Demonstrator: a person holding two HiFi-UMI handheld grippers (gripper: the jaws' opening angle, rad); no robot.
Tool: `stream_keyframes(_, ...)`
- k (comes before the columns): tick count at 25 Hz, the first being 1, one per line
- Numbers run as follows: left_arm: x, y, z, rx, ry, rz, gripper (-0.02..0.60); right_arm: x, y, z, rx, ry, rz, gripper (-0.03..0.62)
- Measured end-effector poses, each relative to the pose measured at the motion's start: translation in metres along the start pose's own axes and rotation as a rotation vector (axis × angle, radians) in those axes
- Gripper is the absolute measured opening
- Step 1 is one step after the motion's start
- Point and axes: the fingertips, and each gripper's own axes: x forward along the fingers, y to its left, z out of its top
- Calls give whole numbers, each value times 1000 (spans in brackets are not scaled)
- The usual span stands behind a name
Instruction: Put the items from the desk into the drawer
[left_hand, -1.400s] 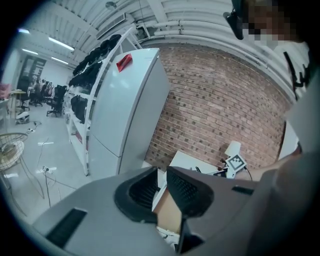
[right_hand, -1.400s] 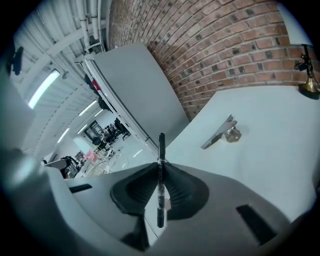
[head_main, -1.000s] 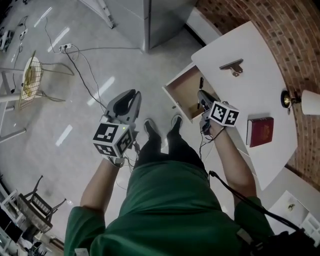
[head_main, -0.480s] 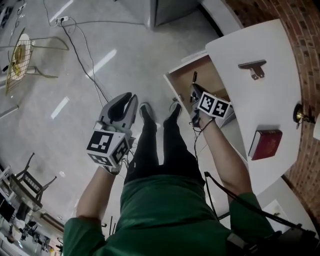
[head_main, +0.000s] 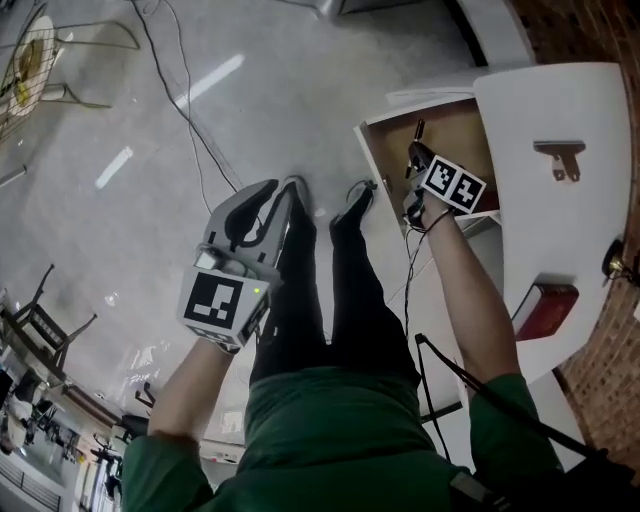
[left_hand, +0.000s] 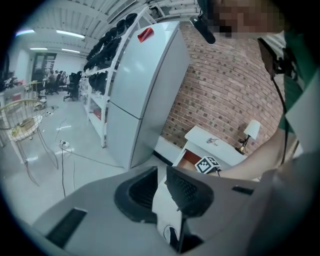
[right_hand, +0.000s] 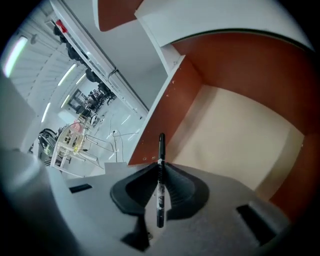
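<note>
Pen (right_hand: 160, 182) clamped between right tongs (right_hand: 160, 172), tip over open drawer (right_hand: 235, 135).

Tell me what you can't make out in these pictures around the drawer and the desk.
- Floor of the drawer: head view, partly under the desk top and behind the right gripper.
- Print on the pen: right gripper view, too small and blurred.
- Lamp: head view, cut off by the right edge.
- Cover of the red book: head view, too small to read any title.
</note>
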Motion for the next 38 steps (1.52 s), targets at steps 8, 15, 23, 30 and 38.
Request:
stream_keyframes(8, 2, 8, -51, -103, 64, 8, 51, 48, -18, -4, -4, 36, 21, 46)
stream_keyframes(15, -1, 10, -83, -134, 82, 20, 51, 79, -22, -4, -70, 86, -9, 51)
stream_keyframes(23, 0, 6, -88, -158, 73, -9, 51, 88, -17, -6, -118, 117, 22, 123)
stream_keyframes(30, -4, -6, -60, -135, 33, -7, 51, 44, 6, 7, -116, 59, 71, 117)
stream_keyframes(38, -18, -45, 32, -15, -105, -55, 51, -79, 93, 33, -400, -117, 124, 75)
